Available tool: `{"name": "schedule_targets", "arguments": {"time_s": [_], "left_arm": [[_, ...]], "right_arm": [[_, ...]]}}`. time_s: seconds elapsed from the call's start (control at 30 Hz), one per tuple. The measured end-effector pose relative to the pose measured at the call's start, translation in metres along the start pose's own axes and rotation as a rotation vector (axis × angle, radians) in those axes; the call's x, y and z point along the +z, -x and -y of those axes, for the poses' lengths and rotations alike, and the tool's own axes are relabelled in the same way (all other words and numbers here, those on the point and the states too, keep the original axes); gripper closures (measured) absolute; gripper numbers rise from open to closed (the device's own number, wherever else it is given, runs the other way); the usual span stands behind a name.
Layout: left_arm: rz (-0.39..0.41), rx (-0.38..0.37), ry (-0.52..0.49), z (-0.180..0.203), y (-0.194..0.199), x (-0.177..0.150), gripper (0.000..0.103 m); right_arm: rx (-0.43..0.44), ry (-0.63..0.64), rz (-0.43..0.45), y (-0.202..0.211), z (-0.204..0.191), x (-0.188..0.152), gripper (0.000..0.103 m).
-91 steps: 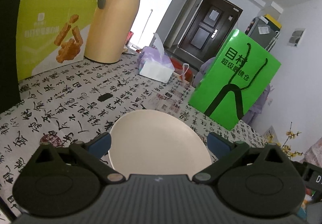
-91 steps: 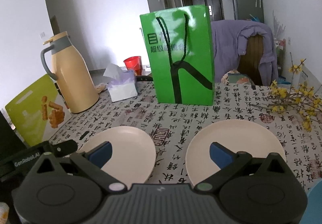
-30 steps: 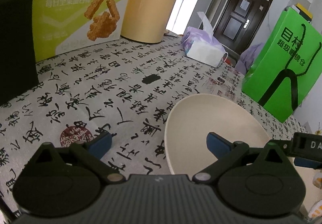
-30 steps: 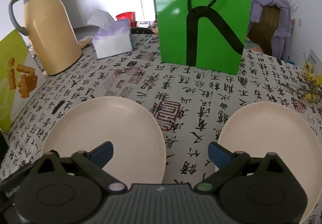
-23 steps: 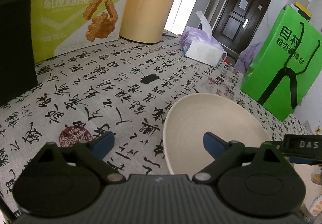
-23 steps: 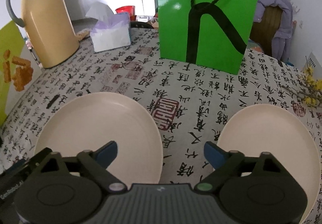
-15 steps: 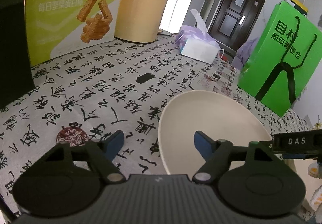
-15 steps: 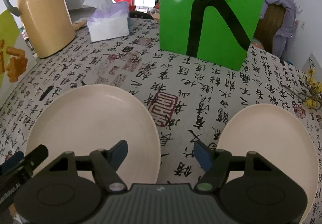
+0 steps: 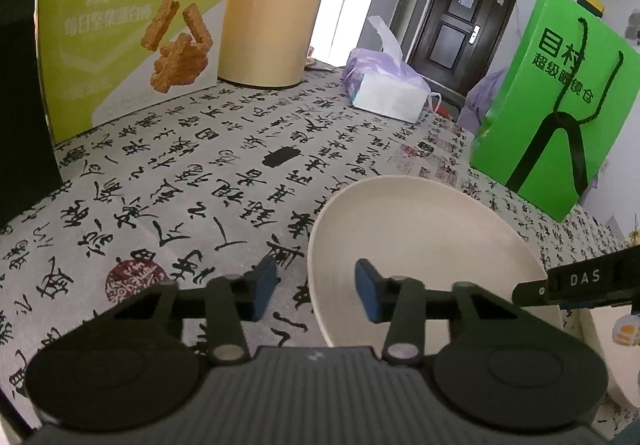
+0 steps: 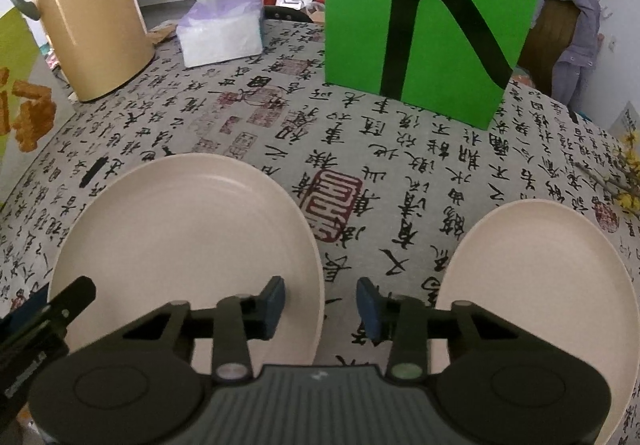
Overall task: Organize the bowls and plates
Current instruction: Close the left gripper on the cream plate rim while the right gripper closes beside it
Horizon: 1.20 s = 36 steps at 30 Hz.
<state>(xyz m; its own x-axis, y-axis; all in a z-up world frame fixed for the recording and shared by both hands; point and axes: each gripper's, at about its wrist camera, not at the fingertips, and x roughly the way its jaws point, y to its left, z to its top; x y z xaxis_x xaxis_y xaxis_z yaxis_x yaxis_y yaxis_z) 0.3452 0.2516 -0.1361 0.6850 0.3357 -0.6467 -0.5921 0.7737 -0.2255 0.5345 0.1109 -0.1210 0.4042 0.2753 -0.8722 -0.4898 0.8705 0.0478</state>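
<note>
Two cream plates lie on the calligraphy-print tablecloth. The left plate (image 10: 188,229) also shows in the left wrist view (image 9: 420,241). My left gripper (image 9: 316,291) is open, its jaws straddling that plate's left rim, one pad inside, one outside. My right gripper (image 10: 320,303) is open, its jaws straddling the same plate's right rim. The second plate (image 10: 552,285) lies to the right, apart from both grippers. The right gripper's body (image 9: 580,281) shows at the right of the left wrist view.
A green paper bag (image 10: 432,17) stands behind the plates. A yellow thermos jug (image 10: 88,17), a tissue pack (image 10: 220,29) and a snack box (image 9: 132,29) stand at the back left. Yellow flowers (image 10: 624,181) lie at the right edge.
Both grippers have narrowed from wide open to about half open and moved closer to the left plate, one at each side of its rim.
</note>
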Motion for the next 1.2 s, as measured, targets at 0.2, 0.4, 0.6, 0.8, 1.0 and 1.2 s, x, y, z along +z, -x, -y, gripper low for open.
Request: {"name": "schedule_targets", "arguments": {"time_s": [0.2, 0.4, 0.6, 0.8, 1.0, 1.2], "left_arm": [[-0.009, -0.018, 0.004, -0.001, -0.002, 0.001, 0.084], [-0.010, -0.026, 0.004, -0.002, -0.003, 0.001, 0.086], [-0.007, -0.024, -0.005, 0.000, -0.003, 0.000, 0.086], [-0.002, -0.013, -0.026, 0.003, -0.003, 0.000, 0.086], [0.002, 0.000, -0.041, 0.006, -0.003, -0.001, 0.086], [-0.004, -0.004, -0.036, 0.005, -0.002, -0.001, 0.086]], "right_arm": [[-0.007, 0.057, 0.013, 0.002, -0.011, -0.002, 0.084], [-0.015, 0.078, 0.016, 0.002, -0.013, -0.002, 0.084], [-0.017, 0.094, 0.019, 0.003, -0.013, -0.003, 0.083], [-0.023, 0.096, 0.021, 0.004, -0.015, -0.003, 0.083], [-0.018, 0.103, 0.031, 0.006, -0.014, -0.005, 0.084], [-0.020, 0.122, 0.055, 0.011, -0.013, -0.008, 0.085]]}}
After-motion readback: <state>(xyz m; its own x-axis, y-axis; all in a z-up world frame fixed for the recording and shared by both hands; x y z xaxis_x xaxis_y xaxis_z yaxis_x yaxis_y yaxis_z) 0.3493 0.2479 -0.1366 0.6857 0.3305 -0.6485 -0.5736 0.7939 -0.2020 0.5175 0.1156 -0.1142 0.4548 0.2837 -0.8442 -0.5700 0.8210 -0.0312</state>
